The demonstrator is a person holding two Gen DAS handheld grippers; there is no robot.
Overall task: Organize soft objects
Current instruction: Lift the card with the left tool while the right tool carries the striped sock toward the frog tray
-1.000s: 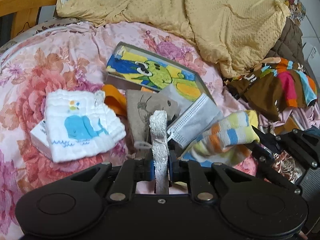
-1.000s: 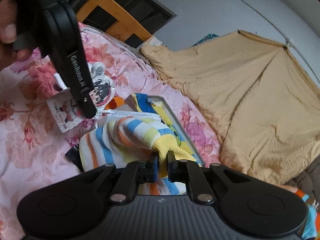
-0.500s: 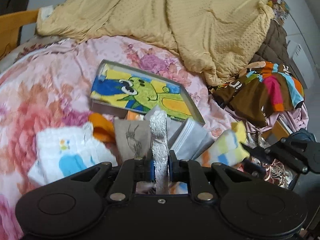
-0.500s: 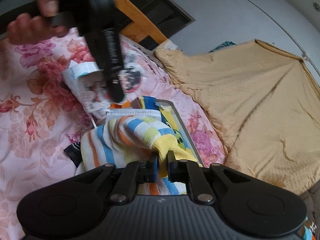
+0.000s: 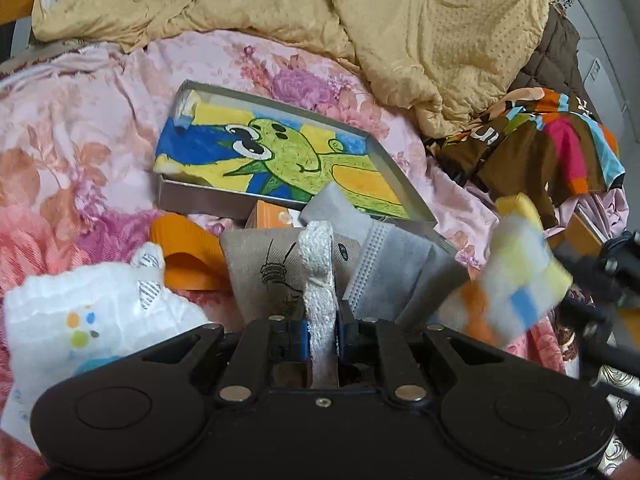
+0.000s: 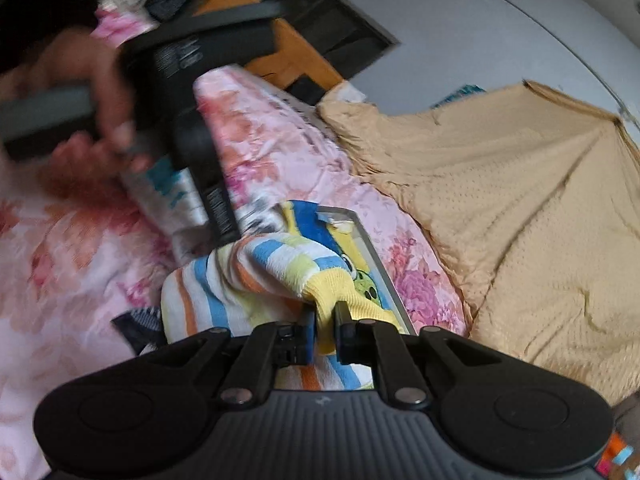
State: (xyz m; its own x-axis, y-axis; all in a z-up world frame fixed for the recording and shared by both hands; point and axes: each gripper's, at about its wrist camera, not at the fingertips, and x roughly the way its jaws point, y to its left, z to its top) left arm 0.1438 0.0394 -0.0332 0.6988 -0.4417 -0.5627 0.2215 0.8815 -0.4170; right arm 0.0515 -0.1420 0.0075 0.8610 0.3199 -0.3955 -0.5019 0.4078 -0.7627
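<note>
Both tongs are pinched nearly closed on cloth above a cluttered bed: the left tongs (image 5: 322, 330) clamp a strip of white towelling (image 5: 318, 268) that stands upright between the jaws, while the right tongs (image 6: 325, 330) grip the yellow cuff of a striped sock (image 6: 256, 276), its body bunched ahead and held clear of the floral bedspread (image 5: 80, 120). Just beyond lies a shallow tin tray (image 5: 200, 196) lined with a frog cartoon, seemingly the intended container. A grey face mask (image 5: 396, 264), a beige pouch (image 5: 260, 264) and a white baby cloth (image 5: 80, 312) wait near its front edge.
</note>
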